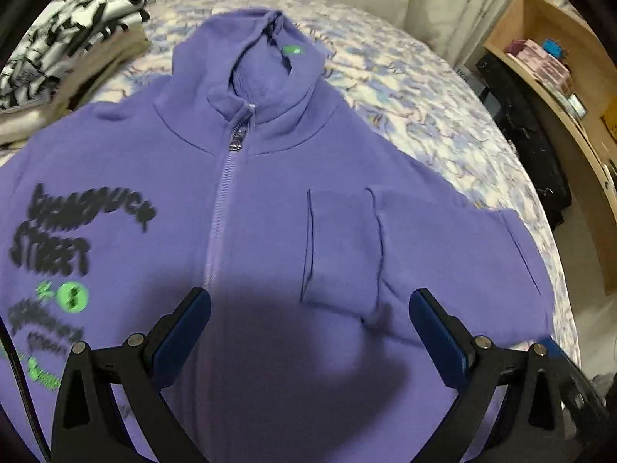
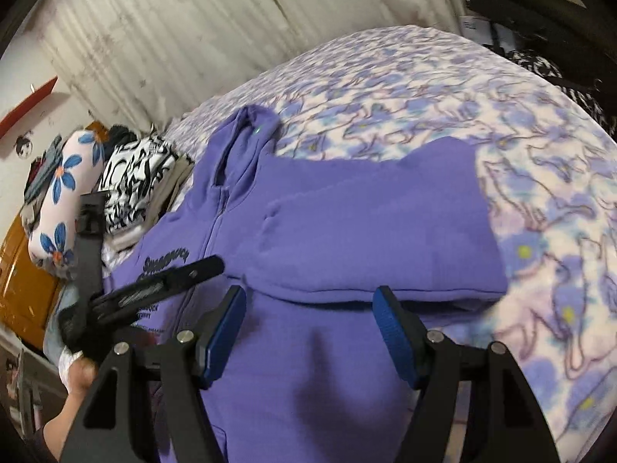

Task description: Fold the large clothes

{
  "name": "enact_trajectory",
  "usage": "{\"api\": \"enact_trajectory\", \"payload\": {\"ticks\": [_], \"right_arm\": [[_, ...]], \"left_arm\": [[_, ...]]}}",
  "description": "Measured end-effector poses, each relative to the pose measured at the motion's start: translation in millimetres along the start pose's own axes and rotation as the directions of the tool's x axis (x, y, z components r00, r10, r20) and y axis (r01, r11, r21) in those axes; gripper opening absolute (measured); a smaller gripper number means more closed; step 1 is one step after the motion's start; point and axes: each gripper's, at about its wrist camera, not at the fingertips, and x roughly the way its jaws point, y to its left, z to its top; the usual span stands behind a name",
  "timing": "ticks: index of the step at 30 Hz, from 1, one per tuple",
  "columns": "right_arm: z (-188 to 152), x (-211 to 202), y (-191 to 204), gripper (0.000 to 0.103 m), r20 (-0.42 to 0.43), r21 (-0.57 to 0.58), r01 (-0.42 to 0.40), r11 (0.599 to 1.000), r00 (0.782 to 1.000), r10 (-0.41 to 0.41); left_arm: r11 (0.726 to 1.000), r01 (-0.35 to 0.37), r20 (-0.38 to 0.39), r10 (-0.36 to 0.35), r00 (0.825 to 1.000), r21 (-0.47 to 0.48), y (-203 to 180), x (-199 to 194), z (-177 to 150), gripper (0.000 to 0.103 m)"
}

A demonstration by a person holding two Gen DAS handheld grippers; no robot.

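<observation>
In the left wrist view, the left gripper [image 1: 309, 314] hung over the hoodie [image 1: 270, 231] with its jaws wide and nothing between them. The hoodie lay front up on the bed [image 1: 424, 88], zipped, its zipper [image 1: 221, 223] running ahead from just inside the left jaw to the hood [image 1: 266, 58] at the far end. A folded-in sleeve [image 1: 343, 247] lay across the chest ahead of the right jaw, and black and green print [image 1: 54, 239] sat ahead and to the left of the left jaw. Farther off to the left stood a stack of folded clothes [image 1: 65, 46], and a shelf [image 1: 559, 77] rose beyond the bed to the right. In the right wrist view, the right gripper [image 2: 309, 308] also hovered above the hoodie [image 2: 308, 366], jaws wide and empty. Just ahead of them lay the sleeve [image 2: 378, 227], folded over the body, its hem edge running across between the jaw tips. The left gripper [image 2: 169, 281] showed to the left of the left jaw, over the printed side; its jaws could not be made out there. The hood [image 2: 250, 127] pointed away, far ahead and left, with the bed [image 2: 501, 123] spreading ahead and to the right.
</observation>
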Motion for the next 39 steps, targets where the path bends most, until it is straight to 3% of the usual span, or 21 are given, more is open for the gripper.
{"api": "enact_trajectory", "payload": {"ticks": [2,5,7,9,11,15,18,22,25,29,31,32,35,37,39], "right_arm": [[-0.9,-3.4,-4.6,0.069,0.008,0.005,0.004,1.000,1.000,-0.004],[-3.6,-3.5,-8.8,0.069,0.005,0.005,0.023,1.000,1.000,-0.023],[-6.3,-2.8,-10.8,0.069,0.001,0.000,0.037,0.999,0.999,-0.037],[-9.2,-3.3,-11.9,0.069,-0.002,-0.001,0.046,0.999,0.999,-0.046],[-11.1,-5.1,-13.2,0.069,-0.001,0.001,0.049,0.999,0.999,-0.049],[-11.3,-16.5,-14.1,0.069,0.025,-0.002,0.065,0.998,0.998,-0.064],[-11.3,-25.2,-14.7,0.069,0.043,-0.014,0.085,0.996,0.996,-0.084],[-12.9,-23.7,-15.5,0.069,0.032,-0.028,0.102,0.994,0.994,-0.101],[-14.8,-13.3,-15.8,0.069,0.000,-0.028,0.104,0.994,0.995,-0.104],[-16.0,3.6,-13.6,0.069,-0.049,-0.021,0.093,0.995,0.994,-0.094],[-13.7,12.6,-12.6,0.069,-0.073,-0.022,0.097,0.995,0.993,-0.098],[-11.1,17.5,-12.0,0.069,-0.084,-0.022,0.101,0.995,0.991,-0.102],[0.8,28.3,-9.5,0.069,-0.106,-0.024,0.093,0.995,0.990,-0.095],[13.0,35.5,-8.2,0.069,-0.111,-0.024,0.084,0.996,0.990,-0.086],[27.3,45.2,-9.1,0.069,-0.115,-0.012,0.079,0.997,0.990,-0.080]], "left_arm": [[1.000,0.026,-0.056,-0.027,0.998,-0.014,-1.9,17.2,4.5,0.092],[0.998,-0.034,-0.055,0.037,0.998,0.050,-19.0,29.8,6.1,0.080],[0.991,-0.025,-0.057,0.033,0.998,0.130,-38.5,32.7,3.9,0.038],[0.985,-0.011,-0.062,0.022,0.998,0.173,-54.0,30.2,2.4,0.013],[0.968,-0.080,-0.015,0.086,0.996,0.239,-76.3,21.6,3.7,0.013],[0.951,-0.114,0.125,0.081,0.989,0.288,-93.4,-21.0,18.5,0.013],[0.950,-0.160,0.234,0.097,0.967,0.267,-76.0,-63.0,33.1,0.013],[0.938,-0.254,0.315,0.173,0.933,0.236,-29.3,-102.1,41.4,0.013],[0.928,-0.312,0.296,0.246,0.923,0.201,12.4,-101.7,44.7,0.013],[0.927,-0.336,0.134,0.316,0.939,0.167,74.1,-67.2,32.2,0.019],[0.920,-0.357,0.052,0.353,0.934,0.160,93.3,-46.4,26.3,0.027],[0.923,-0.351,0.028,0.352,0.936,0.158,98.3,-41.9,22.9,0.029],[0.947,-0.301,0.006,0.302,0.953,0.114,112.2,-41.7,24.4,0.047],[0.957,-0.278,0.010,0.278,0.960,0.078,119.1,-46.4,30.4,0.068],[0.978,-0.205,0.018,0.204,0.979,0.033,125.6,-50.4,39.2,0.073]]}}
